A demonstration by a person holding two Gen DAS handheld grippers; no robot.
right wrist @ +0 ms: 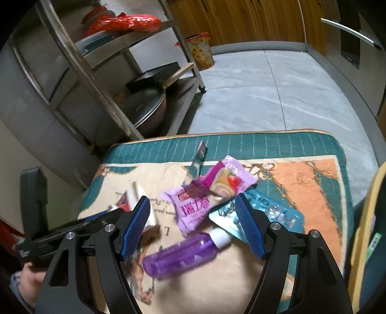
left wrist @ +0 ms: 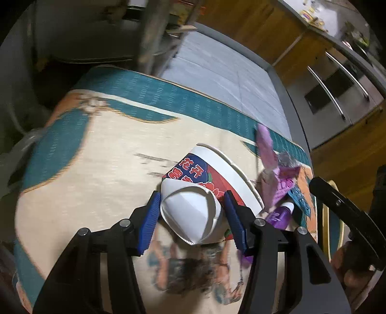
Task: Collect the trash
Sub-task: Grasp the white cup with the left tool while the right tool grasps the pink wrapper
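Observation:
A crushed white paper cup (left wrist: 190, 212) with red and blue print lies on its side on a patterned mat (left wrist: 96, 157). My left gripper (left wrist: 191, 200) is shut on the cup; both blue pads press its dented wall near the rim. Right of it lie a pink snack wrapper (left wrist: 272, 169) and a purple bottle (left wrist: 279, 215). In the right wrist view my right gripper (right wrist: 193, 200) hangs open just above the purple bottle (right wrist: 181, 256), the pink wrapper (right wrist: 212, 193) and a blue foil wrapper (right wrist: 277, 212), holding nothing. A strip of the cup (right wrist: 137, 193) shows behind its left finger.
A metal rack (right wrist: 101, 79) holding a lidded wok (right wrist: 144, 106) and a red bag (right wrist: 125, 23) stands beyond the mat's far left. A snack jar (right wrist: 201, 52) sits on the grey floor (right wrist: 265, 91). Wooden cabinets lie beyond it. A yellow-rimmed object (right wrist: 361, 229) borders the mat's right side.

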